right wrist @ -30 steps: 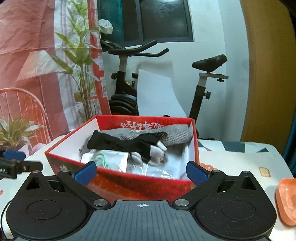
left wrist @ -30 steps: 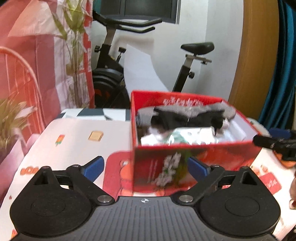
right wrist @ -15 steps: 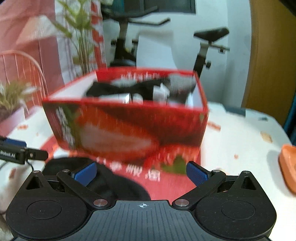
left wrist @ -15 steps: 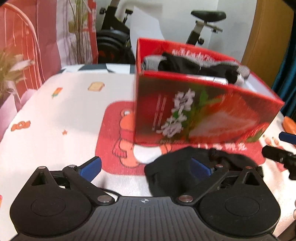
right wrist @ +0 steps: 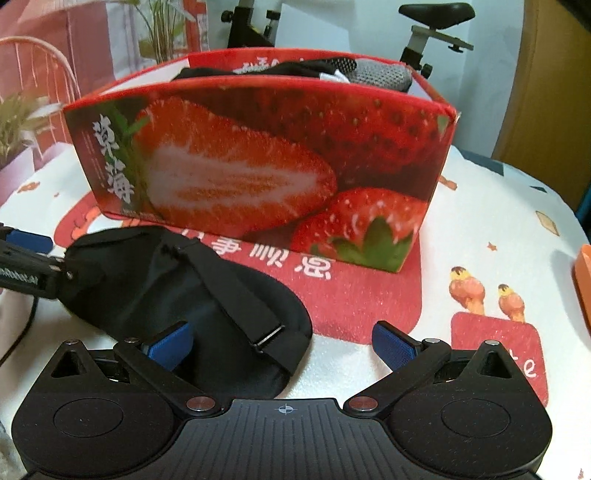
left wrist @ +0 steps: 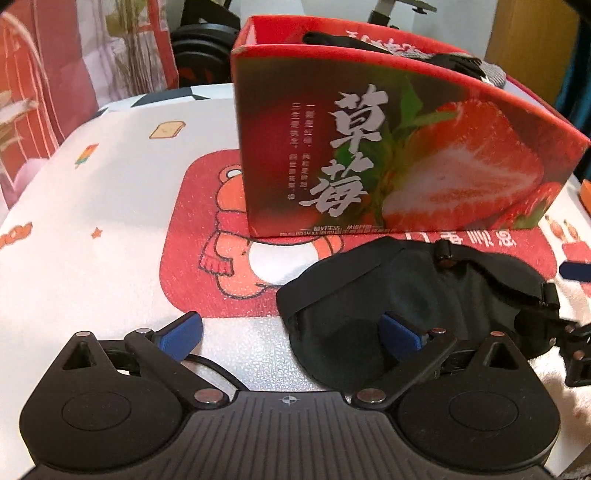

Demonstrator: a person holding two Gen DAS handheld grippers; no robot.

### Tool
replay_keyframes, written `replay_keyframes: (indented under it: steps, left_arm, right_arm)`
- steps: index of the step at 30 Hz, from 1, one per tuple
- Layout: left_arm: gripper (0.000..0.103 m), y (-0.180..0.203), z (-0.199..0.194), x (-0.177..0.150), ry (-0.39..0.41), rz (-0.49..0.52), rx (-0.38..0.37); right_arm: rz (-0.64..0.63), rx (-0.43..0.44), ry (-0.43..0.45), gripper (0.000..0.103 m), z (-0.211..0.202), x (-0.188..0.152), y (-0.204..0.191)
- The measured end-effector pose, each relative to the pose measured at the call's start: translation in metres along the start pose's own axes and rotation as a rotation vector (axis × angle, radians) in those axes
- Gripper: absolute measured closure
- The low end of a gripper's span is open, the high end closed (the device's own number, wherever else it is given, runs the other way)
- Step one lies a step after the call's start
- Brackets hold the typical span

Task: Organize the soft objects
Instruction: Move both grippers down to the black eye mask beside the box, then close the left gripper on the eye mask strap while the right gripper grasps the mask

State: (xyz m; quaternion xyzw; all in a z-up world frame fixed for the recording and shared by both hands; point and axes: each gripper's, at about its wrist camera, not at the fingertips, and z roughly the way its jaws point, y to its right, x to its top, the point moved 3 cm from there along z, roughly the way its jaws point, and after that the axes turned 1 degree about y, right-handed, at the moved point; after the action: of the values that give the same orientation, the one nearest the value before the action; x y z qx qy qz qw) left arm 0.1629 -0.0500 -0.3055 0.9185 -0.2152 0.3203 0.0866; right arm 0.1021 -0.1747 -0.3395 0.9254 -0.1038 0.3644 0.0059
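A black sleep mask [left wrist: 406, 291] with its strap lies flat on the red mat in front of a red strawberry box [left wrist: 388, 147]. My left gripper [left wrist: 290, 336] is open and low over the mask's left end, its right fingertip [left wrist: 400, 334] above the fabric. In the right wrist view the mask [right wrist: 177, 288] lies at the left. My right gripper [right wrist: 281, 347] is open over the mask's right end, its left fingertip [right wrist: 170, 347] above the cloth. The box [right wrist: 258, 166] holds black and grey gloves [right wrist: 376, 74]. Each gripper shows at the edge of the other's view.
The table wears a white cartoon-print cloth [left wrist: 92, 221] with a red mat. An orange object [right wrist: 584, 280] sits at the right edge. Behind the table stand an exercise bike [right wrist: 436, 22], a potted plant [right wrist: 162, 33] and a red wire chair [right wrist: 37, 70].
Both grippers have dropped from box-rim height to just above the table. The sleep mask has come into view under them. The box's inside is now mostly hidden behind its front wall.
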Motion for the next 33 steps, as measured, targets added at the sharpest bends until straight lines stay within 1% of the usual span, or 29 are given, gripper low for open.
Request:
replay_keyframes:
  steps: [10, 13, 18, 21, 23, 26, 30, 31, 32, 33]
  left_arm:
    - [0.000, 0.002, 0.000, 0.000, 0.026, 0.004, 0.009]
    - [0.000, 0.002, -0.001, -0.002, 0.033, 0.003, 0.010]
    - [0.000, 0.003, -0.002, -0.004, 0.043, 0.002, 0.015]
    - [0.000, 0.002, -0.002, -0.005, 0.050, 0.001, 0.015]
    - [0.000, 0.002, -0.003, -0.006, 0.057, 0.003, 0.015]
    - [0.000, 0.001, -0.003, -0.007, 0.062, 0.003, 0.015]
    - [0.000, 0.000, -0.004, -0.007, 0.066, 0.003, 0.016]
    - [0.000, 0.000, -0.004, -0.008, 0.068, 0.003, 0.017]
    - [0.000, 0.000, -0.004, -0.008, 0.070, 0.003, 0.017]
    - [0.000, 0.000, -0.004, -0.008, 0.071, 0.003, 0.018]
  right_arm:
    - [0.044, 0.011, -0.055, 0.000, 0.006, -0.003, 0.002]
    - [0.068, 0.036, -0.066, 0.000, 0.001, -0.006, 0.004]
    - [0.106, 0.103, -0.072, 0.001, -0.009, -0.011, 0.004]
    - [0.127, 0.137, -0.077, 0.007, -0.013, -0.010, 0.003]
    - [0.142, 0.164, -0.077, 0.015, -0.014, -0.009, 0.003]
    - [0.149, 0.182, -0.073, 0.017, -0.014, -0.008, 0.001]
    - [0.152, 0.181, -0.057, 0.020, -0.010, -0.005, -0.002]
    - [0.152, 0.177, -0.050, 0.024, -0.008, -0.004, -0.003]
    - [0.149, 0.169, -0.039, 0.031, -0.007, -0.003, -0.004]
    - [0.147, 0.160, -0.029, 0.035, -0.004, -0.001, -0.005]
